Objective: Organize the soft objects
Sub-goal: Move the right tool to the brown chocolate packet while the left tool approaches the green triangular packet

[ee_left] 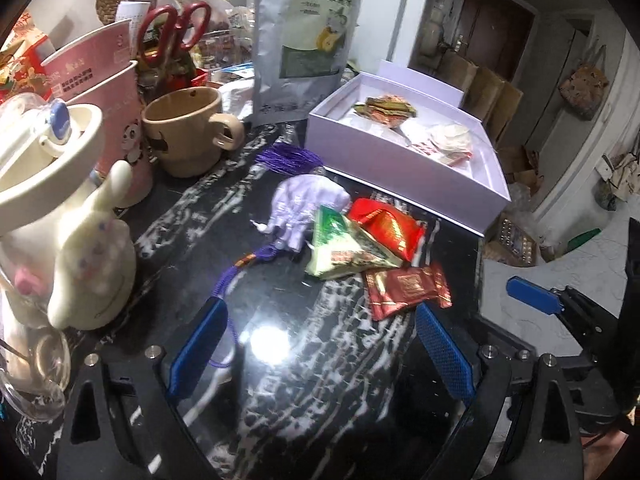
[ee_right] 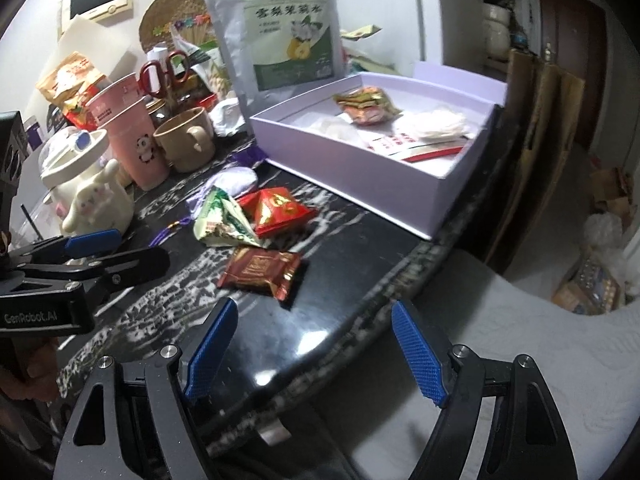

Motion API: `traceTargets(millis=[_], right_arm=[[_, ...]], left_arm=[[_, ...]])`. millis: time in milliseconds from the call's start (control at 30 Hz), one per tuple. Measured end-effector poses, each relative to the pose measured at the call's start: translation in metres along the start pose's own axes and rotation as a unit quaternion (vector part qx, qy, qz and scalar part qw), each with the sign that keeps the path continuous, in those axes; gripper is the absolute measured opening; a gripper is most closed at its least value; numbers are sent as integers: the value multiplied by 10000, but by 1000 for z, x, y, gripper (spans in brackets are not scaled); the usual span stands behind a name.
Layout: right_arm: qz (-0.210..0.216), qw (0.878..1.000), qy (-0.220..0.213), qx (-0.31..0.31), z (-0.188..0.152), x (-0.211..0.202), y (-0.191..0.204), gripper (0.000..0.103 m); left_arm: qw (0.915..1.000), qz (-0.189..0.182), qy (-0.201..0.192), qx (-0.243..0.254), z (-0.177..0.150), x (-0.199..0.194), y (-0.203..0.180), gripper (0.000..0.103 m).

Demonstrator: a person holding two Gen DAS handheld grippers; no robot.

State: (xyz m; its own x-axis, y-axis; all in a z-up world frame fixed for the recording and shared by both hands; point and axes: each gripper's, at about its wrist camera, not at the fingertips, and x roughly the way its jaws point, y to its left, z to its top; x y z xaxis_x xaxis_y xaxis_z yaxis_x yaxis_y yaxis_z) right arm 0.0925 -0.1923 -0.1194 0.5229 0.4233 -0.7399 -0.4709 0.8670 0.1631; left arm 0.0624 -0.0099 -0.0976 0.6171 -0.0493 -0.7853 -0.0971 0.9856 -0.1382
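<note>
From the left wrist: three packets on the desk (ee_left: 280, 360) — green (ee_left: 344, 248), red (ee_left: 386, 228), brown (ee_left: 408, 288) — beside a lilac pouch (ee_left: 304, 204). The box (ee_left: 404, 176) holds more packets. Left claw (ee_left: 320, 352) wide open, empty.

From the right wrist: same three packets; right claw (ee_right: 316, 350) open, empty.

Three packets (ee_right: 262, 274), two cups (ee_right: 184, 144)
</note>
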Motion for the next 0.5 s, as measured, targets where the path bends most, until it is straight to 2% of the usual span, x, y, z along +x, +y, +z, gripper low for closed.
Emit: traceTargets(millis=[300, 500], right_arm=[[220, 9994, 189, -213, 12, 40, 24, 81], [-128, 9983, 262, -498, 17, 57, 42, 80]], left_arm=[[9999, 94, -30, -135, 6, -9, 20, 96], [9998, 46, 15, -193, 10, -6, 25, 96]])
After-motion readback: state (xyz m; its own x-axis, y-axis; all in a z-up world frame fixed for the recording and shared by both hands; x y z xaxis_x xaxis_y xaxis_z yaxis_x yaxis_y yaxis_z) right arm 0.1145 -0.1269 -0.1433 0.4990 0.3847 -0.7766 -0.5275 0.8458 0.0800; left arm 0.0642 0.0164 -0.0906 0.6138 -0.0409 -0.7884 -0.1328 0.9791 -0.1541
